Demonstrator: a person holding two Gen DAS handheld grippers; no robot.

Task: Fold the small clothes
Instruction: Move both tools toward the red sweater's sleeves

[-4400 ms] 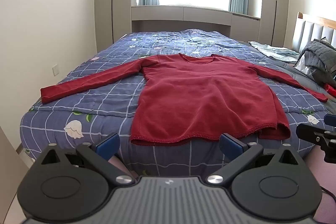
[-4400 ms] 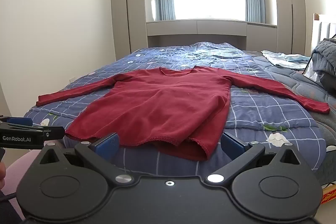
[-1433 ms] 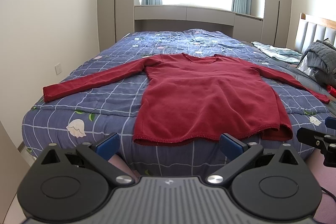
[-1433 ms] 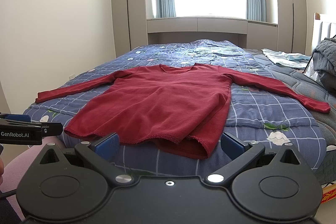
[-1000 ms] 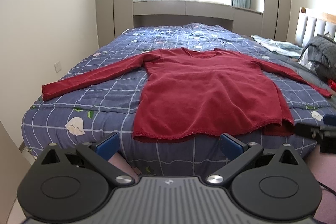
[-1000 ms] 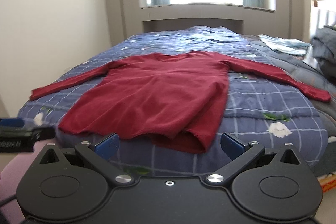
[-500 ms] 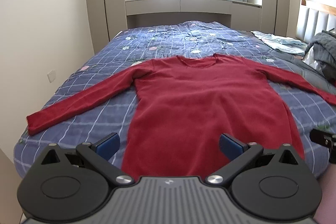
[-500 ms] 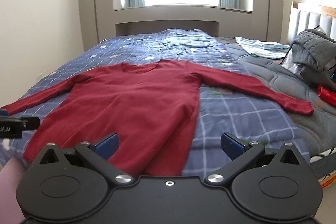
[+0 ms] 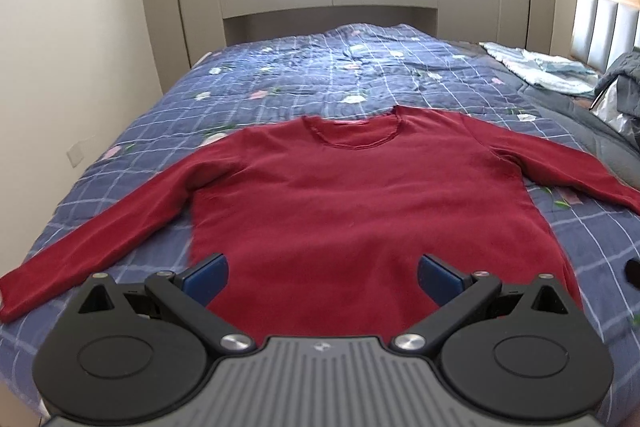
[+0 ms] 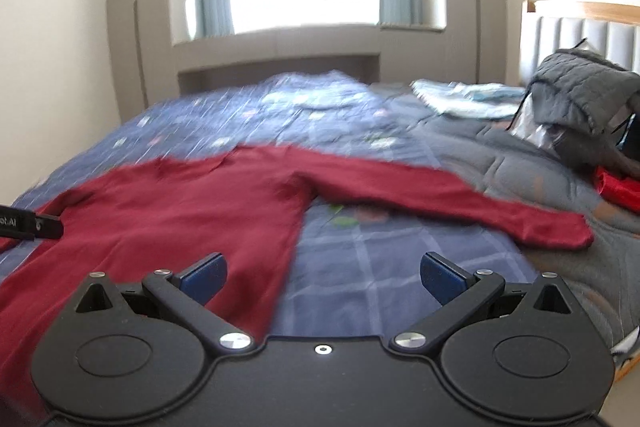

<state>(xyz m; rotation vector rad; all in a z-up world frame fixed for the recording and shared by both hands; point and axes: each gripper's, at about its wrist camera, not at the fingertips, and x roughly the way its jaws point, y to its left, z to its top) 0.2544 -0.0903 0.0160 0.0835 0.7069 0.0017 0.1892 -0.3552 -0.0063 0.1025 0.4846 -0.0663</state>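
So there's a red long-sleeve top (image 9: 360, 211) lying flat and face-up on the blue checked quilt (image 9: 320, 67), neckline pointing away toward 12 o'clock and both sleeves stretched out to the sides. The left gripper (image 9: 322, 273) hangs over the lower middle of the body of the top, blue pads (image 9: 206, 277) spread wide apart with nothing between them; can't tell if it's actually touching the cloth. The right gripper (image 10: 323, 277) is spread wide too, holding nothing, and sits over the top's right side edge, so one pad is above red fabric and the other above bare quilt. That view is pretty blurry. From there the right sleeve (image 10: 460, 199) runs out toward 2 o'clock, cuff ending on the grey part of the bedding. At 9 o'clock in the right view you can see the tip of the left gripper poking in. A grey jacket (image 10: 580, 99) is heaped at about 2 o'clock by the headboard (image 10: 580, 31).
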